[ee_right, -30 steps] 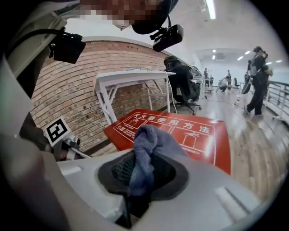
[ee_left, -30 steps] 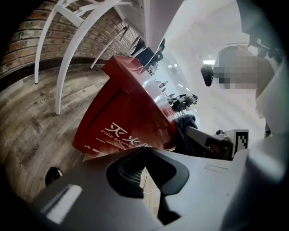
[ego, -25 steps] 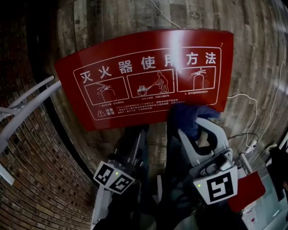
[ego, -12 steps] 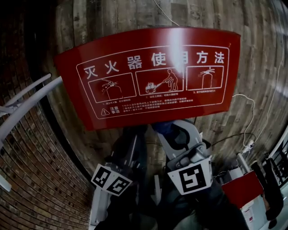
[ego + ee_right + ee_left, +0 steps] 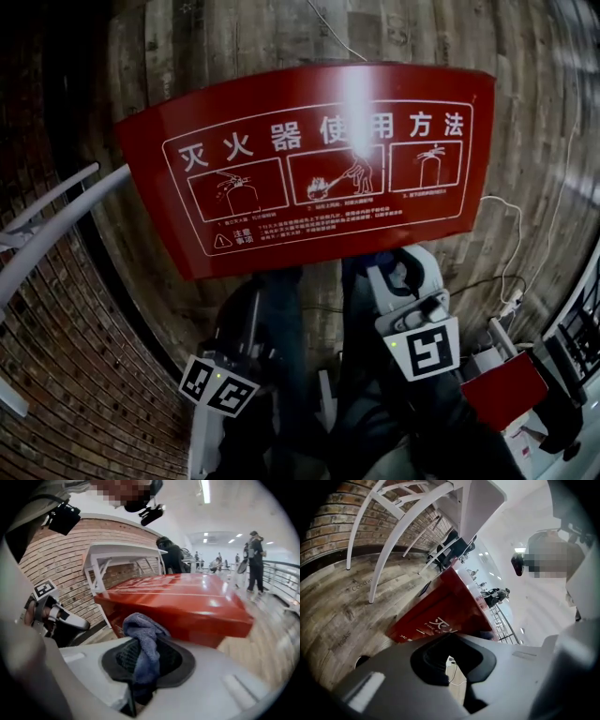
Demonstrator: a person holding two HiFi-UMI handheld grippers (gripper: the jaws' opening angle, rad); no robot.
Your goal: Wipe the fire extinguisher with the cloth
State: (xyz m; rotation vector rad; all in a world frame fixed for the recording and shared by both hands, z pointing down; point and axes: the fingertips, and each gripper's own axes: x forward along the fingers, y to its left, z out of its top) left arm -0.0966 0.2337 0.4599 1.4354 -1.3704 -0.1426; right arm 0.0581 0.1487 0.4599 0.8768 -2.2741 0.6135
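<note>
Right gripper point(image 5: 145, 660) pinches the blue cloth point(image 5: 143, 639) just by the red fire extinguisher box point(image 5: 187, 602); the extinguisher itself isn't showing. Left gripper point(image 5: 450, 660) has its jaws slightly apart, empty. Only a bunched end pokes out, so I'd say a hard wipe could drag the cloth free, or bare jaws scrape the lid.

A wooden plank floor point(image 5: 234, 37) is seen, on which a red fire extinguisher box point(image 5: 309, 159) is stood. A white cable point(image 5: 517, 234) is laid to its right, and white frame legs point(image 5: 389, 550) are set to its left.
</note>
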